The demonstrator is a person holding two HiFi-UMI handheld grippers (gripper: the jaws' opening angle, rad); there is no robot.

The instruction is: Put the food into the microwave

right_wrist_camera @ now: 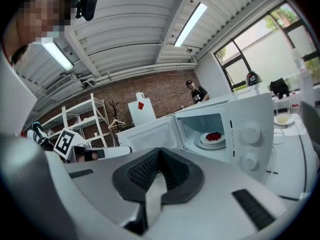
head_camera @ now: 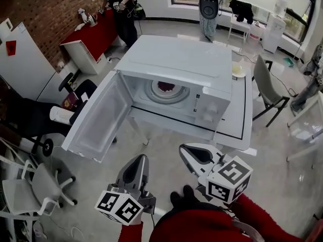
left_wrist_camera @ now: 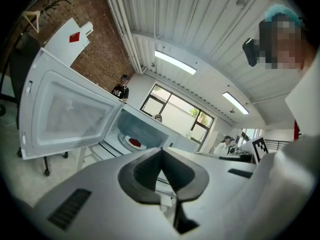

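A white microwave (head_camera: pixel 176 59) stands on a white table (head_camera: pixel 237 117) with its door (head_camera: pixel 98 117) swung wide open to the left. Inside, a white plate of red food (head_camera: pixel 165 87) rests on the turntable; it also shows in the left gripper view (left_wrist_camera: pixel 134 143) and the right gripper view (right_wrist_camera: pixel 213 137). My left gripper (head_camera: pixel 140 159) is shut and empty, held below the door in front of the microwave. My right gripper (head_camera: pixel 189 152) is beside it, near the table's front edge, jaws together with nothing between them. Both point towards the microwave, clear of it.
The open door juts out past the table's left front corner. Office chairs (head_camera: pixel 35 190) crowd the left floor, and a grey chair (head_camera: pixel 267 84) sits right of the table. A small dish (head_camera: pixel 238 69) lies on the table's far right. A person (head_camera: pixel 121 9) stands by a red table (head_camera: pixel 96 32).
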